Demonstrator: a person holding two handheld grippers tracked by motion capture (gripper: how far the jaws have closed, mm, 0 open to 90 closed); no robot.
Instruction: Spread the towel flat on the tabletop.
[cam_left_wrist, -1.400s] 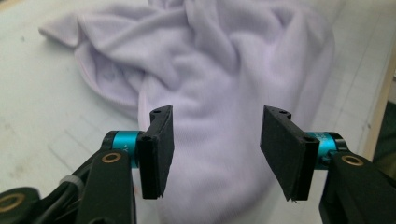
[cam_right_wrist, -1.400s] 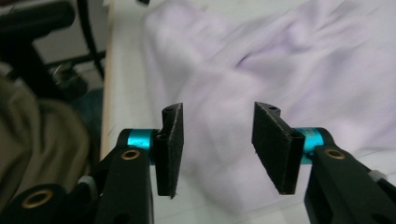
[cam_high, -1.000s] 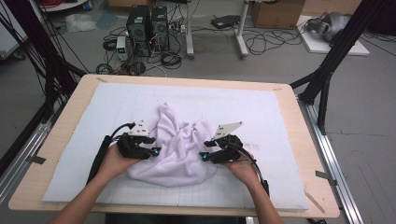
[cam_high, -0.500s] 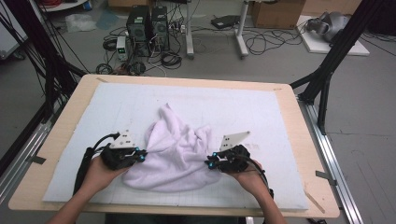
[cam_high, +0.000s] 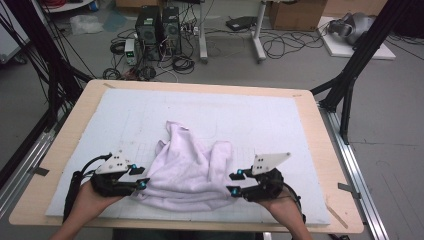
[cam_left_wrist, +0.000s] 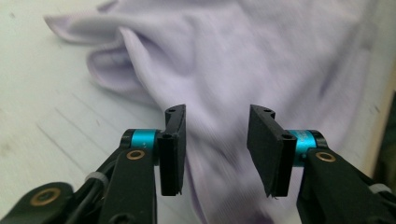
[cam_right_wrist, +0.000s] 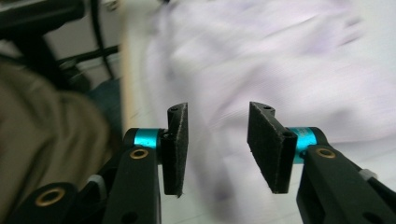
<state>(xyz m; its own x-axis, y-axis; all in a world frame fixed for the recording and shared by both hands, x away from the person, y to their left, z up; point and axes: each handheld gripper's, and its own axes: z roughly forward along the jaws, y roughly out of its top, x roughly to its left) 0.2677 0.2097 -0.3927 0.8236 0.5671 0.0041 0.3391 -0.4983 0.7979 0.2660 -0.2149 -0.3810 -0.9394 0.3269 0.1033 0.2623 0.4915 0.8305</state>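
A crumpled lilac cloth (cam_high: 190, 170) lies on the white mat (cam_high: 250, 120), near the table's front edge. My left gripper (cam_high: 140, 176) sits at the cloth's near left edge, its jaws open and pointing into the fabric. In the left gripper view the cloth (cam_left_wrist: 233, 56) lies just ahead of the left gripper (cam_left_wrist: 217, 116), some of it showing in the gap. My right gripper (cam_high: 234, 181) sits at the near right edge, also open. In the blurred right gripper view the cloth (cam_right_wrist: 261, 60) lies beyond the right gripper (cam_right_wrist: 217, 114).
The mat covers most of a wooden table (cam_high: 325, 150), whose front edge is close behind both hands. Black frame posts (cam_high: 350, 75) stand at the table's sides. Computer boxes (cam_high: 157, 25) and cables lie on the floor beyond the far edge.
Both grippers have moved toward the near edge of the table. The cloth's lower part has come with them and now lies wider and flatter across the front.
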